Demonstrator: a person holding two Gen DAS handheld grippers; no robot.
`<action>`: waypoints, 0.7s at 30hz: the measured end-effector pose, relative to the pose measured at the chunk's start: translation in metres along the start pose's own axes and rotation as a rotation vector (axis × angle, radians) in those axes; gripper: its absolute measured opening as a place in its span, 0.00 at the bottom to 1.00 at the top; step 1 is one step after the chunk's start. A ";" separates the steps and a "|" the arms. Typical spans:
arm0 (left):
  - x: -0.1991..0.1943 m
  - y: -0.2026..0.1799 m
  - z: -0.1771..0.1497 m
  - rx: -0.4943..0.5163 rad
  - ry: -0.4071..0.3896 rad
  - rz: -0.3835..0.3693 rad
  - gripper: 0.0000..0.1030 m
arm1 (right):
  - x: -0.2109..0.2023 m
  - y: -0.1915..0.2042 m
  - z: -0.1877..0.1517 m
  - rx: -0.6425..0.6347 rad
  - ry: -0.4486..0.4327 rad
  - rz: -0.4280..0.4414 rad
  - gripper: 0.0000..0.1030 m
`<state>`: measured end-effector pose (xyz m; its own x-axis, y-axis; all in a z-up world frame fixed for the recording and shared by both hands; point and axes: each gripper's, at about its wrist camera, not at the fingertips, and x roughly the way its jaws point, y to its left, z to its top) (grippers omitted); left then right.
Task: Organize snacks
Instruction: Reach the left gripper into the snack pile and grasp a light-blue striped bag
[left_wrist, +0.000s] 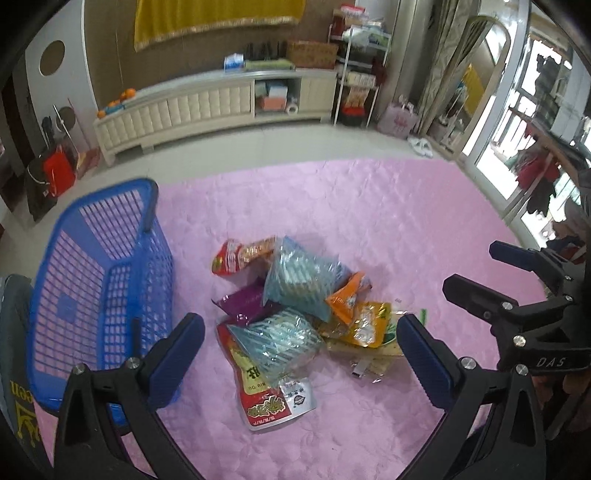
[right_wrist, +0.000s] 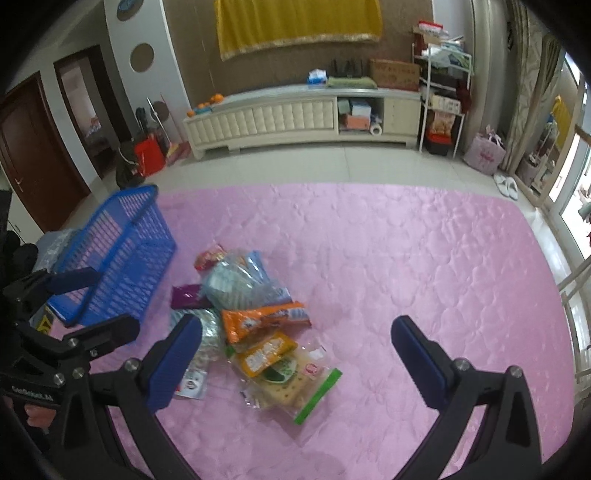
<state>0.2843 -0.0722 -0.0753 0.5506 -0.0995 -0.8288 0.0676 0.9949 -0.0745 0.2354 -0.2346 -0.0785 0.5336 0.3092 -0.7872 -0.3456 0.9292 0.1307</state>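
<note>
A heap of snack packets (left_wrist: 291, 314) lies on the pink quilted cover (left_wrist: 369, 206): red bags, a purple bag, two clear blue-striped bags, orange and yellow packs. In the right wrist view the same heap (right_wrist: 255, 325) ends in a clear cracker bag (right_wrist: 295, 387) with a green strip. A blue plastic basket (left_wrist: 96, 288) stands left of the heap, with nothing in the part that shows; it is seen also as the basket (right_wrist: 118, 258). My left gripper (left_wrist: 301, 354) hangs open above the heap. My right gripper (right_wrist: 295, 354) is open too, over the heap's right edge. Neither holds anything.
Beyond the pink cover lies a tiled floor and a long cream cabinet (left_wrist: 207, 107) against the far wall. A metal shelf rack (left_wrist: 362, 74) stands at its right. Glass doors (left_wrist: 532, 110) are on the right. The right gripper (left_wrist: 506, 291) shows at the left wrist view's right edge.
</note>
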 end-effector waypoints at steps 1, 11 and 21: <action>0.007 -0.001 -0.001 0.002 0.017 0.007 1.00 | 0.006 -0.001 -0.002 -0.002 0.012 -0.001 1.00; 0.069 0.005 -0.011 -0.002 0.149 0.056 1.00 | 0.059 -0.020 -0.015 0.027 0.096 -0.008 1.00; 0.127 0.008 -0.013 0.043 0.258 0.129 0.90 | 0.072 -0.027 -0.022 0.032 0.127 0.000 1.00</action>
<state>0.3442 -0.0762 -0.1879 0.3276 0.0402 -0.9440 0.0487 0.9970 0.0594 0.2661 -0.2421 -0.1521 0.4309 0.2826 -0.8570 -0.3197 0.9359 0.1479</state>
